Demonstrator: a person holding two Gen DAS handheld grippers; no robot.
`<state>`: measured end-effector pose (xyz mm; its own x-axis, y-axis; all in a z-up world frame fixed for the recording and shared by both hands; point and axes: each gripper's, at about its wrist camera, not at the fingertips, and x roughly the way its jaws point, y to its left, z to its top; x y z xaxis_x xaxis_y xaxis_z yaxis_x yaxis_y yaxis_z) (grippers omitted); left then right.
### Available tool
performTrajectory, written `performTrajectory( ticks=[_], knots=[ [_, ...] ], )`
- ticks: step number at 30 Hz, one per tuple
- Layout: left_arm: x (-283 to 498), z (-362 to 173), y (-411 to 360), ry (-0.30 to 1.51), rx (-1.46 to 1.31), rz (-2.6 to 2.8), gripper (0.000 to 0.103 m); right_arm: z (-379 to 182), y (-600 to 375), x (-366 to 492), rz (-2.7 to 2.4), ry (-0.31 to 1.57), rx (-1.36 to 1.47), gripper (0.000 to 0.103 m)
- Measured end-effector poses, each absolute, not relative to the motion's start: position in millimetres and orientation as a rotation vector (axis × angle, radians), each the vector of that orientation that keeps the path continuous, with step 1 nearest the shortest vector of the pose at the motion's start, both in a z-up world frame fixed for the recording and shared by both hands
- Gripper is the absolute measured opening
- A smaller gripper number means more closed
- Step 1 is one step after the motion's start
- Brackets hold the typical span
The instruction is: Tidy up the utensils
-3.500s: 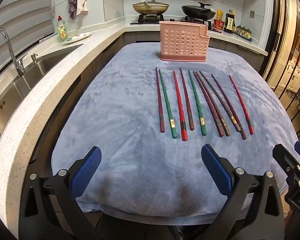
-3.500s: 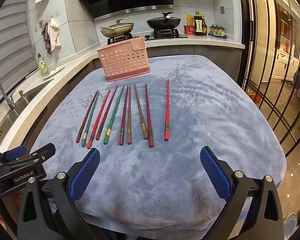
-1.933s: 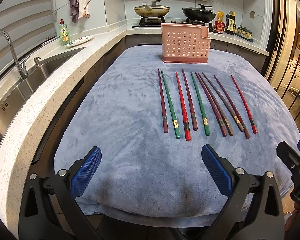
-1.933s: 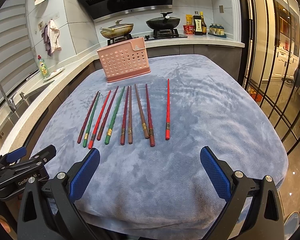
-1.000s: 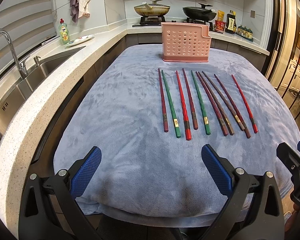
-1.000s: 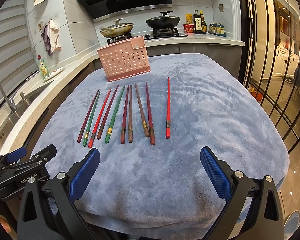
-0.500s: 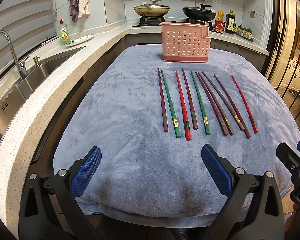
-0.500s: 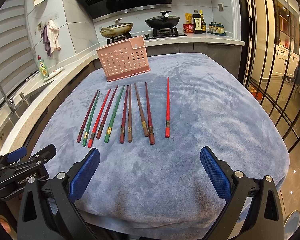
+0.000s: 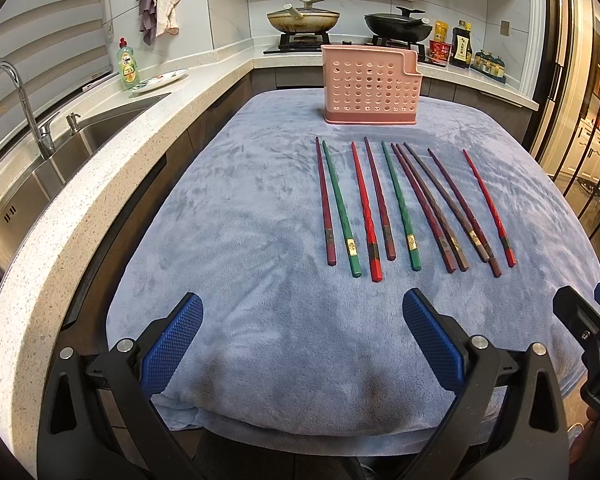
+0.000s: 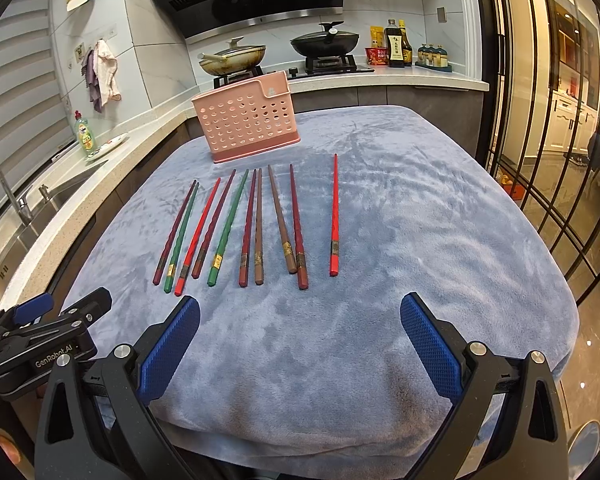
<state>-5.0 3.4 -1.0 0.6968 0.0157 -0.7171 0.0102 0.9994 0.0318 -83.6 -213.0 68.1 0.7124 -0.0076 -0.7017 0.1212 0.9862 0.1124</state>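
A pale blue plush cloth covers the counter. Ten long lacquered chopsticks in dark red, green, bright red and brown lie side by side on it, tips pointing toward a perforated pink plastic holder standing upright at the far end. The left gripper hovers at the near edge, blue-padded jaws spread wide, holding nothing. A steel sink sits to the left.

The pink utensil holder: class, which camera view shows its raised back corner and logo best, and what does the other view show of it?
The right wrist view. There the pink utensil holder is turned slightly, showing its raised corner with a small logo and part of one side. The left wrist view shows it nearly square-on: the perforated front and stepped rim, no logo.
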Motion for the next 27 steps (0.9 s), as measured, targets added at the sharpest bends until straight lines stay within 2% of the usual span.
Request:
performTrajectory(
  ticks=[13, 25, 27],
  knots=[
    [9.1, -8.5, 15.3, 0.828, -0.020, 0.018, 0.096, 61.5, -223.4, -75.2, -0.093, 0.771, 0.158, 0.096],
    [52.8, -31.5, 28.4, 0.866, -0.046, 0.050, 0.096, 42.2, -249.6, -27.8, -0.150, 0.773, 0.167, 0.096],
    [62.1, -37.4, 26.0, 0.873, -0.039, 0.043, 0.096, 36.7, -253.7, -17.5, -0.154, 0.784, 0.178, 0.093]
  ],
)
